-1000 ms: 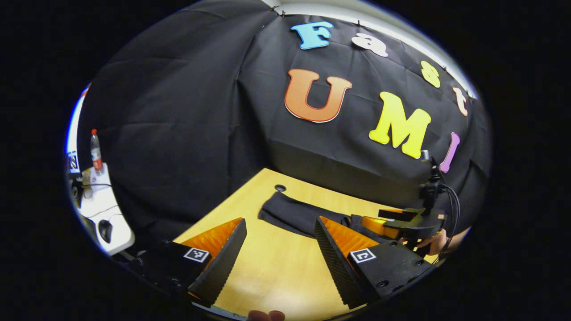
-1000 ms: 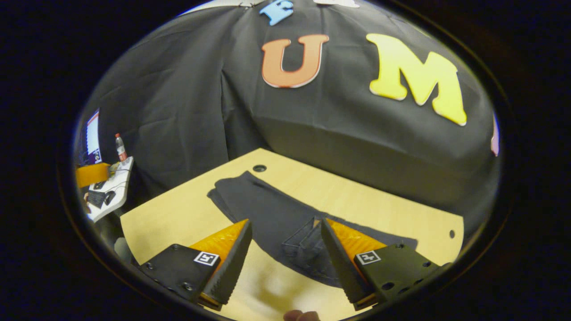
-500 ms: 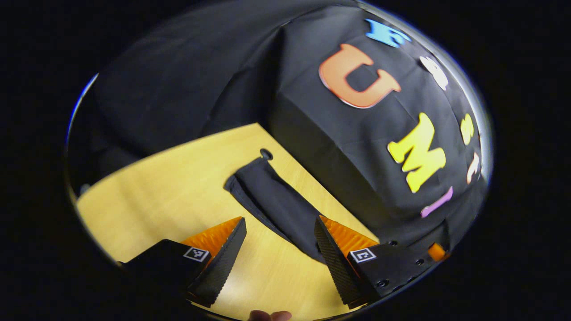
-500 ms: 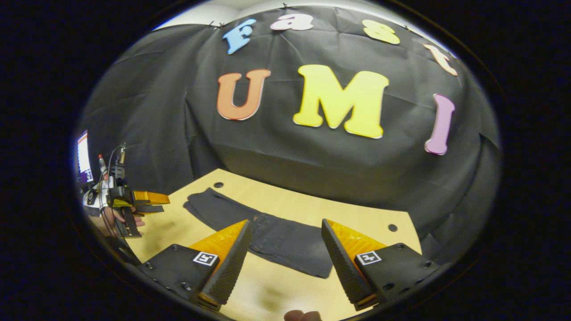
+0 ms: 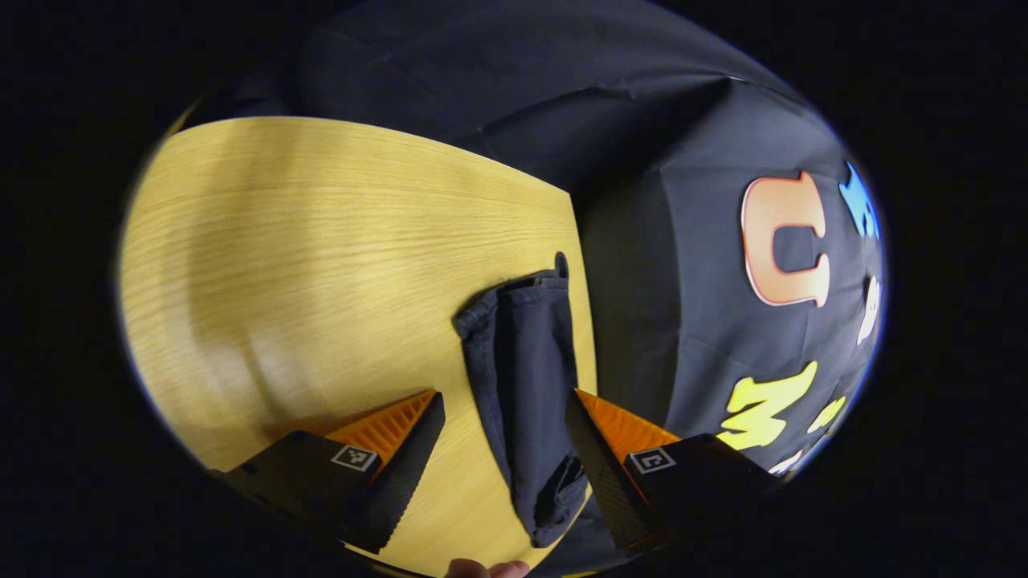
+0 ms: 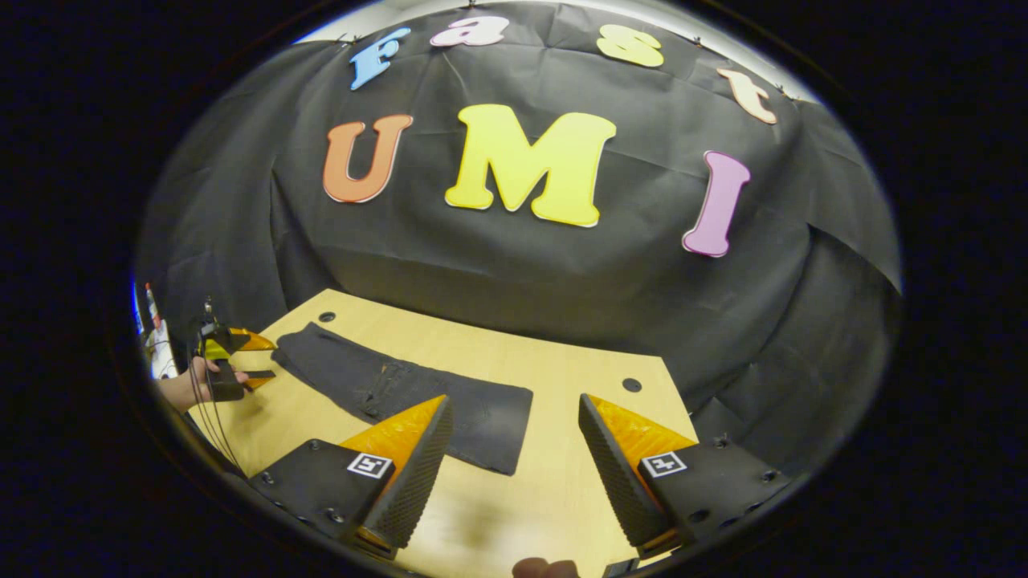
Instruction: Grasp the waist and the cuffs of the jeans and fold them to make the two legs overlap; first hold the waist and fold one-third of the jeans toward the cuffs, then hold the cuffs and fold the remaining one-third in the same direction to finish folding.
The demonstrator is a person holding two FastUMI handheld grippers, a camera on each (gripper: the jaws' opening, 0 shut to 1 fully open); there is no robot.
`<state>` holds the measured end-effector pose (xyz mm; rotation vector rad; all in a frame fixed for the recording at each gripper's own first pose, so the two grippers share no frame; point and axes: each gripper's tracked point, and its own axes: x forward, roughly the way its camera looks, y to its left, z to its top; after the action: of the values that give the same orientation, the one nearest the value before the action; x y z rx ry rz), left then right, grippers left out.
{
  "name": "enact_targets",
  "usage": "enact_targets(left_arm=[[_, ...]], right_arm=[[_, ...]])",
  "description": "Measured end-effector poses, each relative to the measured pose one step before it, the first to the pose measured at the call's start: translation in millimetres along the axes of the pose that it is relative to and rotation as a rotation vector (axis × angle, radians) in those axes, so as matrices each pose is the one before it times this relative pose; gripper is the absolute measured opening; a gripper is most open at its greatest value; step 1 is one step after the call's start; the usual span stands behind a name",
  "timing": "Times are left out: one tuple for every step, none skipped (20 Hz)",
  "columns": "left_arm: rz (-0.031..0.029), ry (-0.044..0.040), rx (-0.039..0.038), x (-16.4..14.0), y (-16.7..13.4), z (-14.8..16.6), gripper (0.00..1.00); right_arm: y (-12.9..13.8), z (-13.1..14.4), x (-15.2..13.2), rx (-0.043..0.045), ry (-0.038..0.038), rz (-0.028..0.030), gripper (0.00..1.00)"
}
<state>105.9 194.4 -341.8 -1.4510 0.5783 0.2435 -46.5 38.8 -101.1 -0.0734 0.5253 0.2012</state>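
The left claw (image 5: 504,429) stood with its jaws apart and nothing between them but air. Just ahead of it lay the cuff end of the jeans (image 5: 522,377), seen lengthwise and running away from the camera toward the worktop's (image 5: 321,257) far edge. In the right gripper view the same claw (image 6: 241,357) appeared small at the left, held in a hand (image 6: 189,385) just beside the cuffs and not touching them.

The right claw (image 6: 514,461) was also spread wide and empty. It hovered above the worktop (image 6: 562,482) near the waist end of the jeans (image 6: 401,385), whose squared-off edge lay a little ahead of the left finger.

The jeans lay flat as one long dark strip across the worktop, close to the black cloth wall (image 6: 522,273). At the cuff end two layers showed stacked on each other. That suggested the legs already overlapped, so the first, lengthwise fold looked done.

Neither of the thirds folds appeared to have begun. The strip was at full length, with the waist at one end and the cuffs at the other. Still left, as far as I could judge, were gripping the waist and carrying it a third of the way toward the cuffs. After that the cuffs would need taking up and the last third folding.
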Motion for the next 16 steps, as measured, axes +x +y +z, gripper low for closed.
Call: enact_targets(left_arm=[[-0.00642,-0.00602,-0.02544,3.79,-2.15,3.98,0.97],[-0.00998,-0.00442,-0.02647,2.27,-1.49,3.81,0.98],[-0.01063,-0.00372,-0.02338,3.84,-3.56,2.44,0.98],[-0.00891,-0.00229,-0.01634,5.59,-4.44,0.76,0.98],[-0.00390,-0.00105,-0.00624,4.22,-1.94,0.54,0.98],[-0.00003,-0.00252,-0.01156,3.87,-0.67,0.98,0.97],[-0.00611,-0.01193,0.00079,4.35,-1.88,3.06,0.98],[-0.00867,0.00046,0.00688,5.92,-1.61,-1.50,0.97],[-0.01159,-0.00679,0.00311,3.43,-2.47,0.09,0.97],[-0.01026,-0.00865,-0.00200,3.41,-2.26,1.77,0.97],[0.01821,-0.00886,-0.00170,1.38,5.37,-0.34,1.00],[0.00511,-0.00140,-0.00887,7.26,4.83,-0.63,0.93],[0.00294,-0.01154,-0.01003,0.64,2.71,0.70,0.76],[0.00314,-0.00828,-0.00448,2.42,1.53,1.34,0.58],[-0.00725,-0.00281,0.00157,1.95,-0.95,-0.25,0.52],[0.00546,-0.00153,0.01071,1.53,0.08,-0.66,0.38]], right_arm=[[-4.12,0.33,-1.28,0.00346,-0.00283,-0.01247,0.96],[-2.81,0.69,0.33,0.00059,-0.00390,-0.00892,0.94],[-2.15,-0.40,-1.01,0.00041,0.00071,-0.00648,0.94],[-0.66,-1.88,1.08,0.00217,0.00377,-0.00238,0.94],[-1.73,-0.54,-0.54,0.00459,0.00145,-0.00435,0.94],[-2.95,-0.81,-0.92,0.00434,0.00164,-0.00544,0.94],[-2.34,-0.01,-0.62,0.00488,-0.00018,-0.00613,0.94],[-2.16,-1.82,0.07,0.00265,0.00480,-0.00572,0.94],[-1.76,-1.34,-0.83,0.00493,0.00373,-0.00478,0.96],[-2.07,-1.05,-0.95,0.00457,0.00257,-0.00415,0.94],[-1.86,-1.37,-1.29,0.00399,0.00163,-0.00626,0.94],[-1.80,-2.59,-1.47,0.00323,0.00321,-0.00516,0.99],[-1.65,-2.24,-1.44,0.00649,0.00376,-0.00571,0.94],[-0.06,-3.47,-0.95,0.00895,0.00628,-0.00230,0.96],[-0.70,-3.14,-1.81,0.00950,0.00606,-0.00412,0.96],[-1.64,-3.61,-1.92,0.00562,0.00444,-0.00306,0.94]])
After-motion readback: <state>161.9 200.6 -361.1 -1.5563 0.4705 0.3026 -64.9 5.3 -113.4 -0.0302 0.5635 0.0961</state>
